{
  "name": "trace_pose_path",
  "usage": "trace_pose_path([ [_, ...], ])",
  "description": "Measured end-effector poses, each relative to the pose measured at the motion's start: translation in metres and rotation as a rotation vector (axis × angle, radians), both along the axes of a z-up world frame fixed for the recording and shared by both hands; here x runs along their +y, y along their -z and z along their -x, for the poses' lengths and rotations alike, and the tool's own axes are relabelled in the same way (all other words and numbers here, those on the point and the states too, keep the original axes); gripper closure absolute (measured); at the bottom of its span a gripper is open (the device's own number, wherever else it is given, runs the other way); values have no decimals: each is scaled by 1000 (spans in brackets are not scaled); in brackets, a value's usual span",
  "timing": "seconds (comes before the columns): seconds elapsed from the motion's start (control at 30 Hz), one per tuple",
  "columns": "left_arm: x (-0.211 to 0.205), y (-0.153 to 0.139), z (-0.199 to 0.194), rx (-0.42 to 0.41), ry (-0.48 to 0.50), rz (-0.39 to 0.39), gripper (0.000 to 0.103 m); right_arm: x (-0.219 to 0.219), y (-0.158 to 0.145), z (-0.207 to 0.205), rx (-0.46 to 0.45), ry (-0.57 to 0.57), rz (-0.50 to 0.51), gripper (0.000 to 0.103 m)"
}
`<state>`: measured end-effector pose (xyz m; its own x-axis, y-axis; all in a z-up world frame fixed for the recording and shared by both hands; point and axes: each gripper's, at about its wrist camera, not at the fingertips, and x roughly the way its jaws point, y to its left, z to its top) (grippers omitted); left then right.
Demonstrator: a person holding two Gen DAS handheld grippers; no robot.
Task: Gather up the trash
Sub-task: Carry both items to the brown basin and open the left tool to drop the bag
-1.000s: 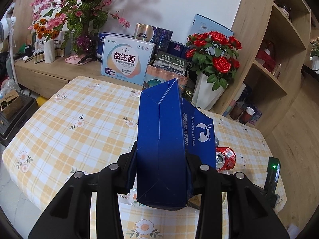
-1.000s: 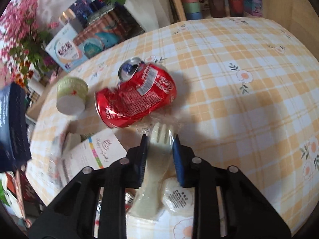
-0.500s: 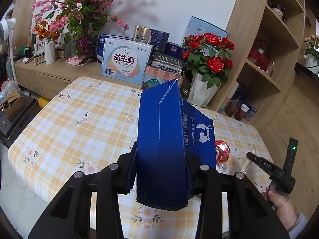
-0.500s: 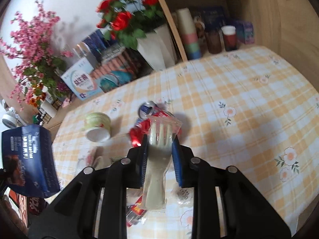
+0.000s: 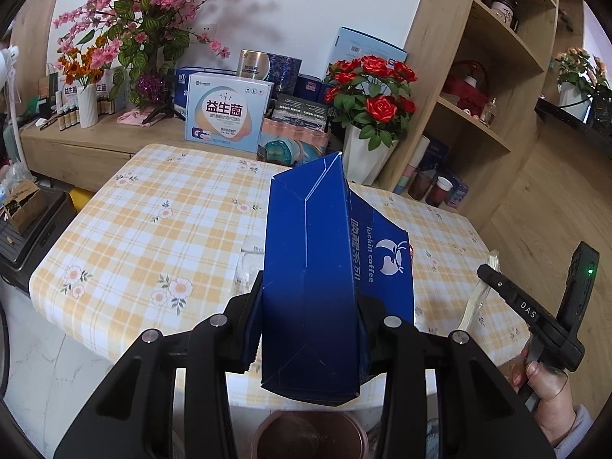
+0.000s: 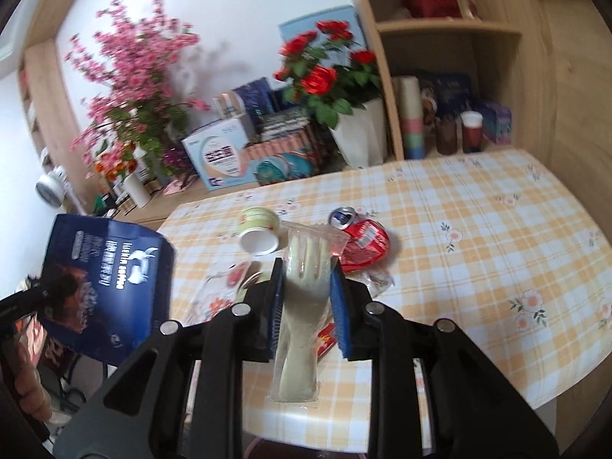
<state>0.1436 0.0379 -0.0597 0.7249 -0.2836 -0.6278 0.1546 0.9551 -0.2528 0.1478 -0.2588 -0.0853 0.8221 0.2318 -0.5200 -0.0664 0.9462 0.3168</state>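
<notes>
My left gripper (image 5: 310,306) is shut on a blue Luckin coffee paper bag (image 5: 325,267), held upright above the near table edge; the bag also shows in the right wrist view (image 6: 107,287). My right gripper (image 6: 306,290) is shut on a wrapped pale plastic fork (image 6: 306,287), lifted above the table. That gripper shows at the right of the left wrist view (image 5: 493,279). On the checked tablecloth (image 6: 478,237) lie a crushed red can (image 6: 363,237), a tipped paper cup (image 6: 260,229) and clear wrappers (image 6: 225,287).
Behind the table stand a white vase of red roses (image 5: 367,153), boxes (image 5: 225,111) and pink blossoms (image 5: 153,11). A wooden shelf unit (image 5: 478,95) is at the right. A brown round container (image 5: 306,436) sits below the near table edge.
My right gripper has lifted the wrapped fork off the table and drawn back from the can. My left gripper has pulled back with the bag, so more table shows.
</notes>
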Motion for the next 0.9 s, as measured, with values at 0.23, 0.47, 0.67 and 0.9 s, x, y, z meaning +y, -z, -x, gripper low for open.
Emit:
trace_pose_path([
  [0.23,0,2,42,27,30,12,65,17,-23,47,-69,-58,37,77],
  [0.47,-4,3,80,32,66,3,65,27,-38,85,-107,-81,52,77],
  [0.67,-8,4,106,27,92,-4,65,34,-48,116,-143,-98,71,77],
  [0.9,-17,14,122,61,120,-9,65,29,-57,140,-166,-95,77,77],
])
